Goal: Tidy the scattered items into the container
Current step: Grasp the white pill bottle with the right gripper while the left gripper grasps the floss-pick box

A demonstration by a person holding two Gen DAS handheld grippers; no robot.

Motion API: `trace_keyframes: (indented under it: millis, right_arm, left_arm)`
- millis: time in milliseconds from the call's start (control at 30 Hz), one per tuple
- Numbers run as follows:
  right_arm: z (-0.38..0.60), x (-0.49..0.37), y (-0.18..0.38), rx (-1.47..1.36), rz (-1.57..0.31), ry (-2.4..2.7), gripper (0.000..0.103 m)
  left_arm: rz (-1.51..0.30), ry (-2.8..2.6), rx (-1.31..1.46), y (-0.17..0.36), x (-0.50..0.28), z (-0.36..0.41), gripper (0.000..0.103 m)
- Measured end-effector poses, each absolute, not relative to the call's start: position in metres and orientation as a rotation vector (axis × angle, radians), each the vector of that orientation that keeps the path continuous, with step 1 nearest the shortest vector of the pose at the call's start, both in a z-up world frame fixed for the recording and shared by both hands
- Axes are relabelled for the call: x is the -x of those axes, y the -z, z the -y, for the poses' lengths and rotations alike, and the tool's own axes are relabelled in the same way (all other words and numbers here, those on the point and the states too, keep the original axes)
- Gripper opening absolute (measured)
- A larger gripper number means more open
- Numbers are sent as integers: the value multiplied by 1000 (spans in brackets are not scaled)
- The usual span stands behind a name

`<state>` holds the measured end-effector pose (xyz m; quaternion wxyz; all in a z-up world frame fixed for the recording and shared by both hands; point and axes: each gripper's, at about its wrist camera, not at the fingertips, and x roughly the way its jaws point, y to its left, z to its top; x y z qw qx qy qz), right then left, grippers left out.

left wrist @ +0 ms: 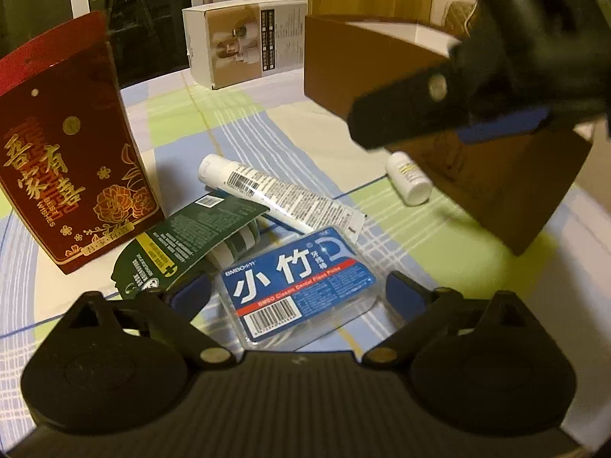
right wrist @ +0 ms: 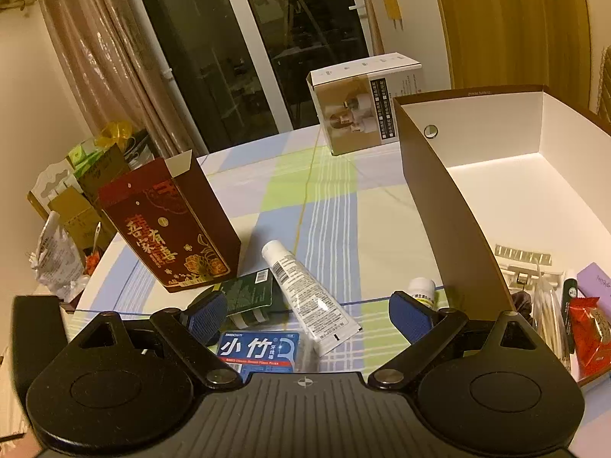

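A: Container [right wrist: 450,206] first: brown outside, white inside, open at the top, standing on the tabletop [right wrist: 332,198]. What lies in it?

B: At its near end, a red packet [right wrist: 590,330], a pale clip strip [right wrist: 523,255], a clear bag [right wrist: 548,316], a dark green tube [right wrist: 569,290] and a lilac card [right wrist: 594,280]. Its far end is bare white.

A: And outside it, counted?

B: One small white bottle [left wrist: 408,178] lies just beside the container's brown wall. Farther from that wall lie one white tube [left wrist: 278,196], one blue floss-pick pack [left wrist: 298,282] and one dark green carded pack [left wrist: 183,252], overlapping in a loose heap. Beyond the heap stands one red gift box [left wrist: 72,160]; past the container's far corner stands one white carton [right wrist: 362,103].

A: Both tools?

B: Left hand-held gripper [left wrist: 298,292] has its jaws apart, straddling the floss pack without touching it. Right hand-held gripper [right wrist: 305,315] is also spread wide, empty, above the heap beside the container.

A: Surface, room?

B: Checked cloth in green, blue and white. Dark glass doors [right wrist: 236,49] and curtains [right wrist: 91,57] stand behind.
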<state>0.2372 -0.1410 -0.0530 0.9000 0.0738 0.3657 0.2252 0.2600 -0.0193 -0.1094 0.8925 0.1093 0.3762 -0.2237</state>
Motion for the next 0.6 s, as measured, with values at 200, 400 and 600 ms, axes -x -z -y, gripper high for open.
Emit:
trace_keyframes:
  millis: [200,400,600]
  right_arm:
    - [137,-239,57,-121,-762,-448,97]
    - [120,-246,77,-7,-766,-367,97]
    - [105,-257,99,70,-733,-229,97]
  left_arm:
    - [-828,425,-237,116,-262,12,92]
    - [-844,366,-215,114,-258,-17,92]
    - [-859,336,-238,108,-243,-39,92]
